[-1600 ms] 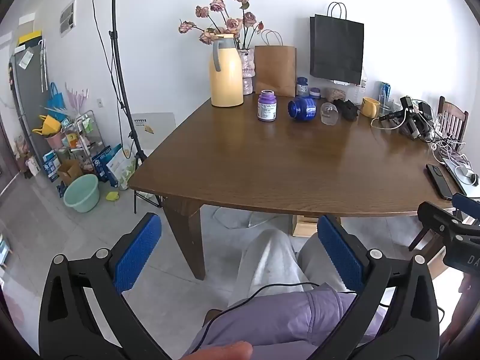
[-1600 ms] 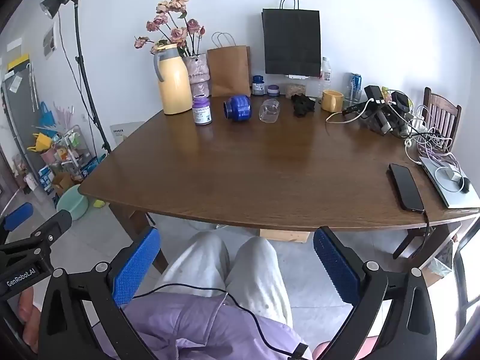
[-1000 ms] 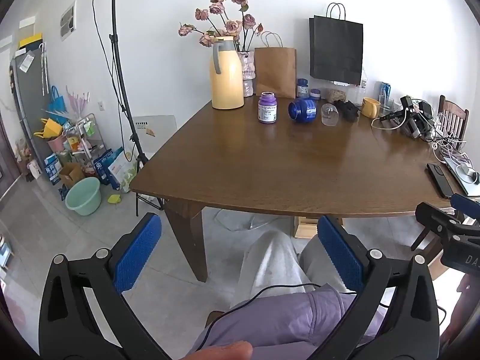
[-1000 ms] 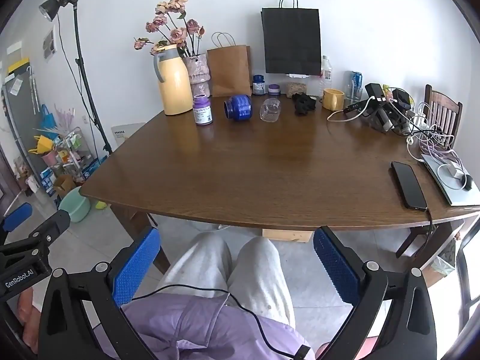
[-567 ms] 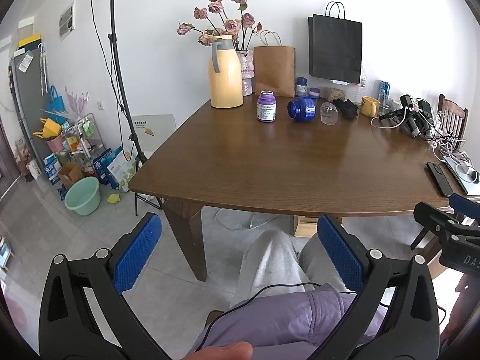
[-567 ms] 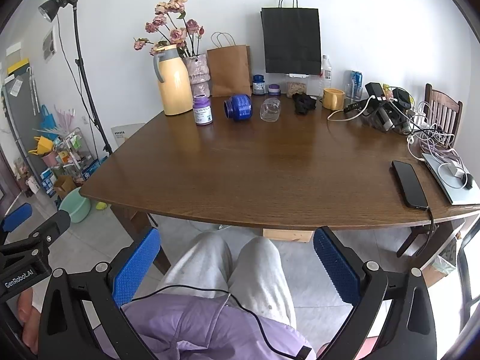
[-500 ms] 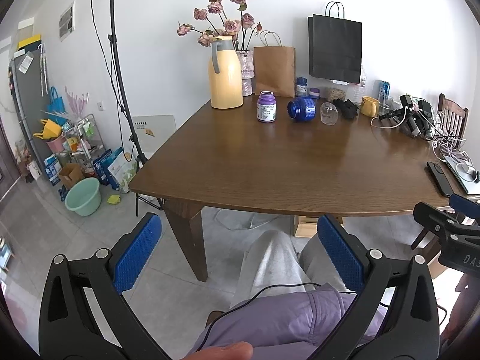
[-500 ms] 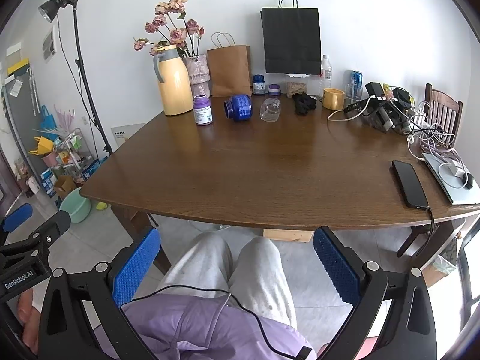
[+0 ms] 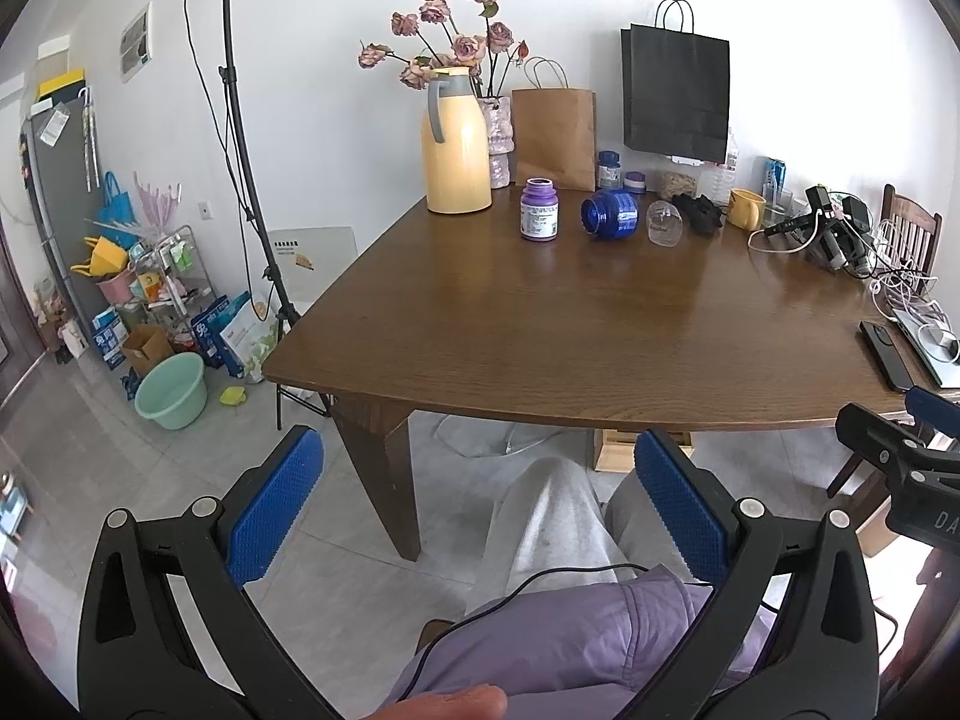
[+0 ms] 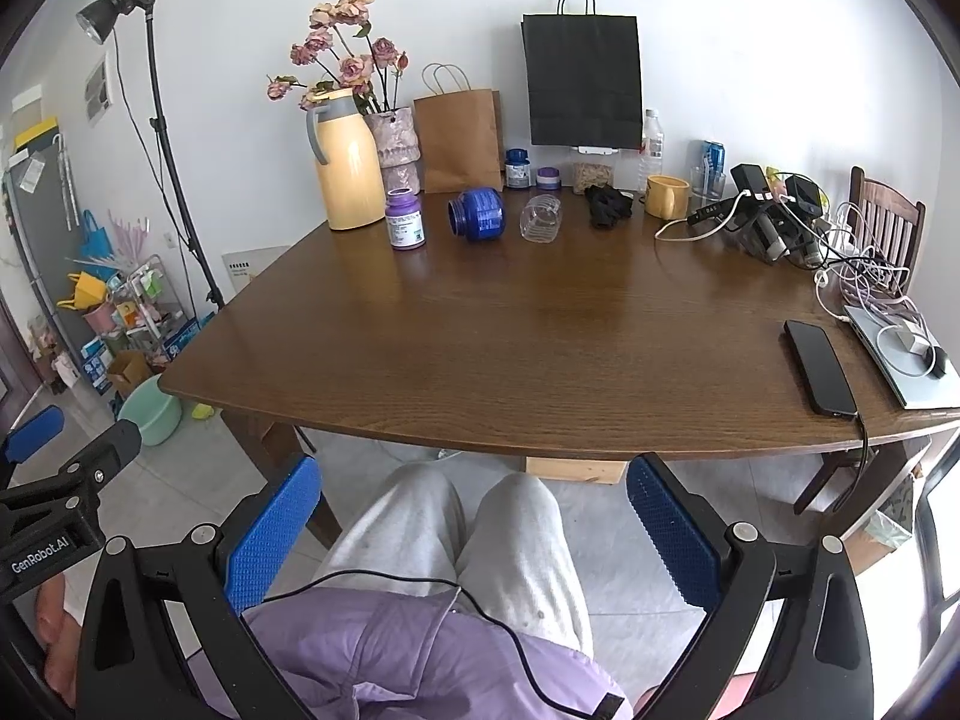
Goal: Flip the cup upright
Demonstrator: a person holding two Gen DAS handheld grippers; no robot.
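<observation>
A clear ribbed cup [image 9: 665, 224] [image 10: 540, 216] lies on its side at the far side of the brown table [image 9: 600, 324] [image 10: 540, 348], right of a blue jar [image 9: 609, 214] [image 10: 478, 215] that also lies on its side. My left gripper [image 9: 477, 504] is open and empty, held over my lap well short of the table's near edge. My right gripper [image 10: 471, 525] is open and empty too, also over my lap. Both are far from the cup.
A purple bottle [image 10: 405, 218], a yellow thermos [image 10: 348, 162], flowers, paper bags, small jars, a black cloth [image 10: 607, 204] and a yellow mug [image 10: 666, 196] line the table's far side. Chargers, cables, a phone [image 10: 819, 366] and a laptop lie at the right. A light stand stands left.
Both grippers have stayed open over my lap. The views have shifted only very slightly; nothing on the table has moved.
</observation>
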